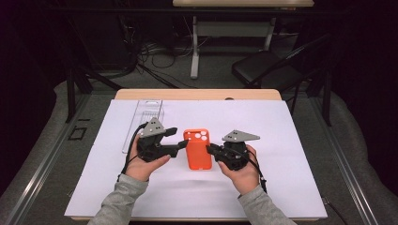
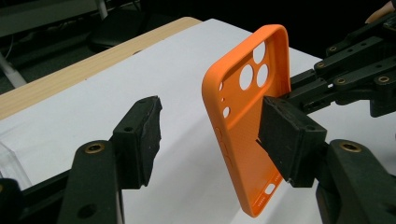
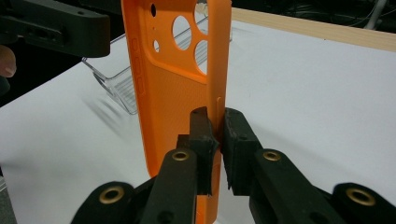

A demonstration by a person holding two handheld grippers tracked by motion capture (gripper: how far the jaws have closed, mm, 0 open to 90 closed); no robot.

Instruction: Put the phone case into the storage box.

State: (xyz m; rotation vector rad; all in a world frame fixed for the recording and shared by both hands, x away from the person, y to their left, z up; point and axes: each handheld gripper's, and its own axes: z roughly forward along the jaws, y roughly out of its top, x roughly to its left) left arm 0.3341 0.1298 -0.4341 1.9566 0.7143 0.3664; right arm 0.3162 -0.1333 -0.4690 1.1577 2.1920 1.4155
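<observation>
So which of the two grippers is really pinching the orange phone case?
The right gripper: its fingers are clamped on the side wall of the orange phone case. The left gripper has a wide gap between its fingers, so it isn't squeezing.

phone case (image 1: 197, 150) between both grippers | clear tray (image 1: 143, 123) behind left gripper (image 1: 180, 147)

You see clear ribbed plastic tray (image 1: 146, 123) at ten o'clock on white paper sheet (image 1: 281, 140) covering light wooden table (image 1: 197, 94). Black chair (image 1: 263, 68) at one o'clock, white desk leg (image 1: 195, 47) at twelve.
</observation>
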